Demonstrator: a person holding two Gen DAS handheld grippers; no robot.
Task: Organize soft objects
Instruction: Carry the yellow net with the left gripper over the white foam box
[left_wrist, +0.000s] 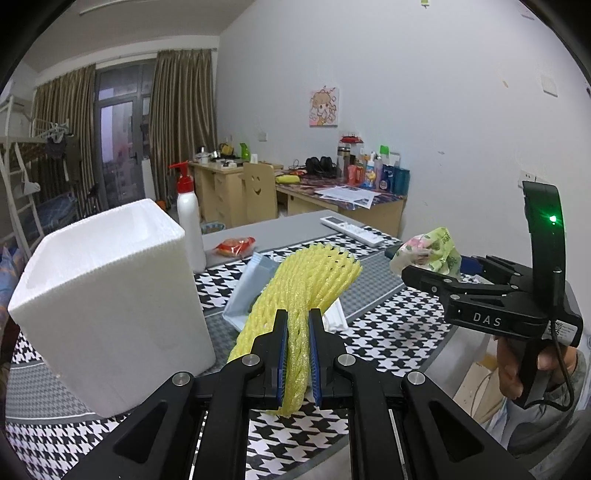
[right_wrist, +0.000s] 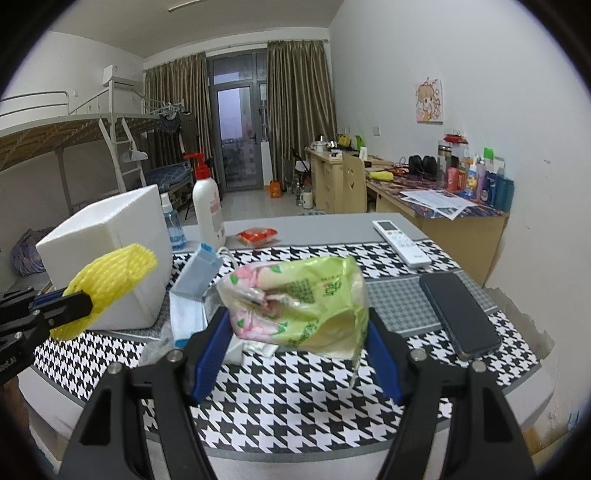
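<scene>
My left gripper is shut on a yellow foam net sleeve and holds it above the table, to the right of a white foam box. The sleeve and left gripper also show at the left in the right wrist view, in front of the box. My right gripper is shut on a green and pink tissue pack, held above the table. It shows in the left wrist view with the pack.
A houndstooth cloth covers the grey table. On it lie a blue and white packet, a dark phone, a white remote, a red snack bag, a lotion pump bottle and a blue spray bottle. Desks stand behind.
</scene>
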